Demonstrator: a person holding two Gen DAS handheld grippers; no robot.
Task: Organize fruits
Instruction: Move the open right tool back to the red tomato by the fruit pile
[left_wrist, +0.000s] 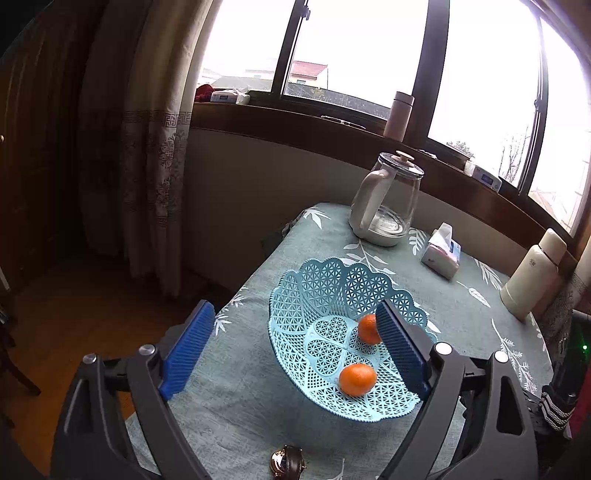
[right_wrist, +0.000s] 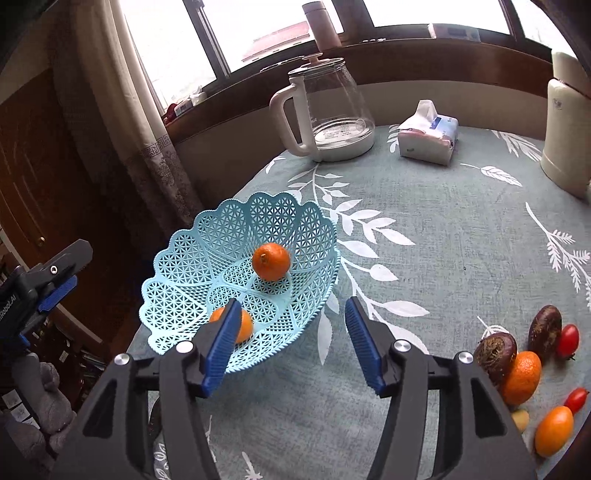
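Two round orange mandarins (right_wrist: 271, 261) already sit in the pale blue lattice plastic basket (right_wrist: 184, 254), so the right gripper (right_wrist: 290, 341) and left gripper (left_wrist: 295, 349) hover spread wide and empty, presumably free for the fruit pile (right_wrist: 524, 373) near the table's right edge.

glass kettle (right_wrist: 328, 110), tissue pack (right_wrist: 428, 138), cream thermos (left_wrist: 532, 275)

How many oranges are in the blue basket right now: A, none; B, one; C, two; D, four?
C: two oranges lie inside the basket, while the other fruit sits out on the tablecloth.
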